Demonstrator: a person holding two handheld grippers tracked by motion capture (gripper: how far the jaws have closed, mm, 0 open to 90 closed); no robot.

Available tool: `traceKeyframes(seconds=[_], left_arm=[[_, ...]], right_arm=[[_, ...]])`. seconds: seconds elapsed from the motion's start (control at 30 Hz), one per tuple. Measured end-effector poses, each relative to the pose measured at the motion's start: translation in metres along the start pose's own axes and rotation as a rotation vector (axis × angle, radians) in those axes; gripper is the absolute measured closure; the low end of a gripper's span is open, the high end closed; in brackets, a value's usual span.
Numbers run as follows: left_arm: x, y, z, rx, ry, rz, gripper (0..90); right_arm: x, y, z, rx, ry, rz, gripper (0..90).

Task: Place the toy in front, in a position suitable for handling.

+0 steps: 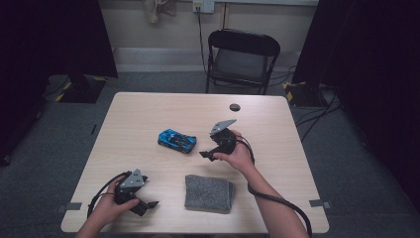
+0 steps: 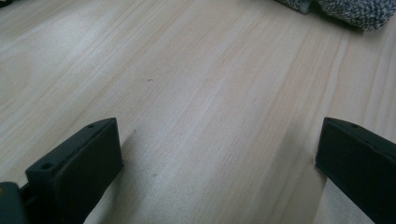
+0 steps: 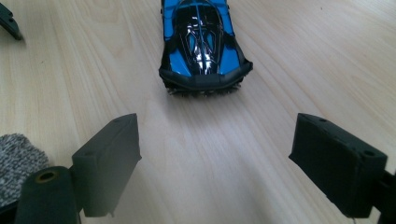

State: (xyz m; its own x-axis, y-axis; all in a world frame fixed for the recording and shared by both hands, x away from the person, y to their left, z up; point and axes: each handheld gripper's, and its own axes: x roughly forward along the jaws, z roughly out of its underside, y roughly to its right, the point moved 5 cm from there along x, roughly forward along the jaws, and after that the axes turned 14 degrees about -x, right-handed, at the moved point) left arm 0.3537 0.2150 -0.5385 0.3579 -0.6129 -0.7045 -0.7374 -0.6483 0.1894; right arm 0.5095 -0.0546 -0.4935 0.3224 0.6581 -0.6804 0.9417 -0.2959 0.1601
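Blue toy car (image 1: pixel 177 140) sits near the middle of the table (image 1: pixel 148 109), untouched. Right gripper (image 1: pixel 208 155) is just beside its end, jaws spread wide and empty — in the right gripper view the car (image 3: pixel 201 42) lies straight ahead, beyond the jaw tips, not between them. Left gripper (image 1: pixel 148 204) is low at the near left edge, jaws wide apart over bare wood. Folded grey towel (image 1: pixel 209 192) lies between the two hands — well short of the car.

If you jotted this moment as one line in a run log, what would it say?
right gripper: open, aimed at blue toy car, not touching | left gripper: open, low over table | grey cloth: folded, untouched
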Motion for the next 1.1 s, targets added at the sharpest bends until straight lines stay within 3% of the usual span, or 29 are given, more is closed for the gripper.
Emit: traceKeyframes(seconds=[0.8, 1.1], left_arm=[[0.000, 0.000, 0.000, -0.001, -0.001, 0.001, 0.0], [0.000, 0.000, 0.000, 0.000, -0.001, 0.001, 0.0]], right_arm=[[0.049, -0.011, -0.048, -0.078, -0.009, -0.036, 15.3], [0.065, -0.003, -0.055, -0.058, -0.015, -0.027, 14.9]])
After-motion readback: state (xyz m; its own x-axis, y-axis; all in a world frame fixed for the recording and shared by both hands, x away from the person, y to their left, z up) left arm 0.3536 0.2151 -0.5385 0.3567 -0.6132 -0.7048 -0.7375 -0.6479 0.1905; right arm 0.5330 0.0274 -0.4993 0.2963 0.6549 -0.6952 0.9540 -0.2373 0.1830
